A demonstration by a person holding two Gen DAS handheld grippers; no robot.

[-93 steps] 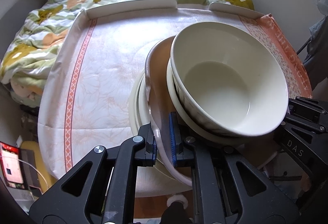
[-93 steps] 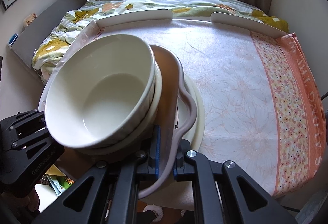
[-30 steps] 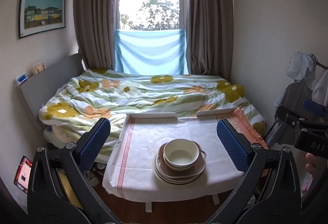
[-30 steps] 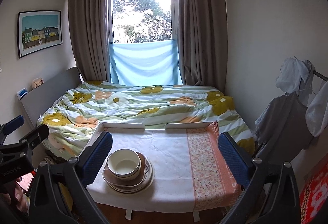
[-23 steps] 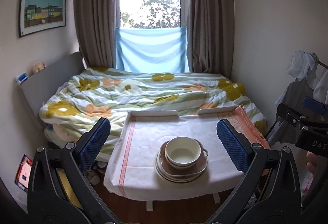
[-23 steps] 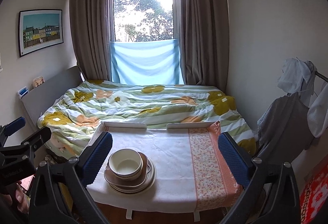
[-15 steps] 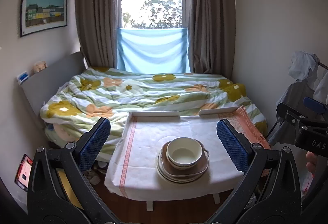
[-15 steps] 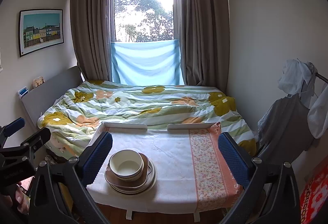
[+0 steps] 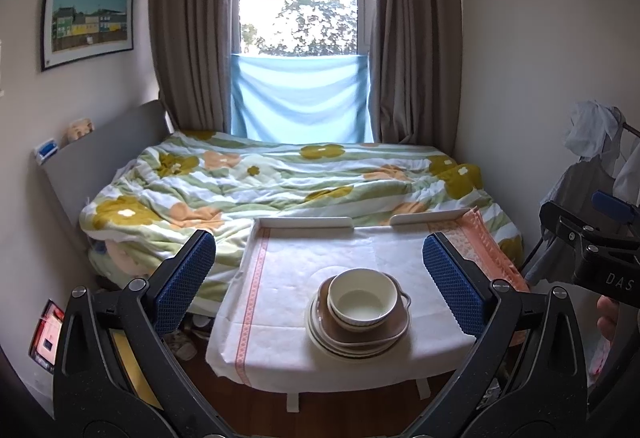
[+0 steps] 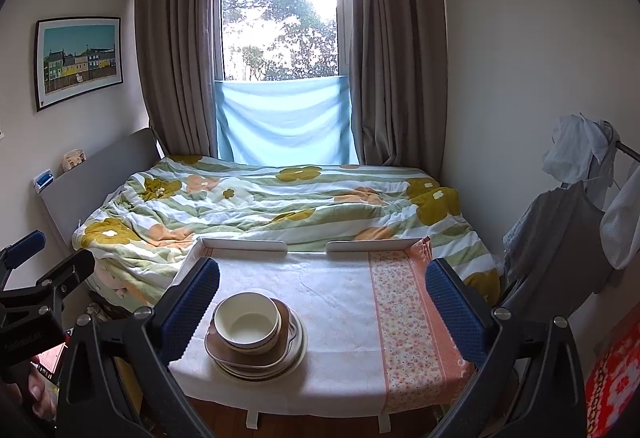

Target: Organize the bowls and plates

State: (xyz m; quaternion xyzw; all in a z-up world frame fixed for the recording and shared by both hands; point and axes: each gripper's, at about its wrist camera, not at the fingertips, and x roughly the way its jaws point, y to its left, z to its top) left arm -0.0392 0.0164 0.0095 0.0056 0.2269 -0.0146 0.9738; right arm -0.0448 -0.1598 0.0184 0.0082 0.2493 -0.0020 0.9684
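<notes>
Left claw (image 9: 319, 278): jaws spread wide, holding nothing, well back from the table.
Right claw (image 10: 322, 298): jaws spread wide, empty, also well back.
Bowl (image 9: 363, 300): cream, upright, on top of the stack.
Plates (image 9: 358, 336): a brown one on pale ones, at 6 o'clock on the table (image 9: 280, 278), near its front edge.
Bed (image 9: 280, 181): at 12 o'clock beyond the table.

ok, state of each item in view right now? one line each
left gripper: open, empty, clear of the table
right gripper: open, empty
bowl: upright, empty, topmost on the stack
brown plate: under the bowl
white plates: stacked at the bottom
table: cloth-covered
curtains: drawn apart
</notes>
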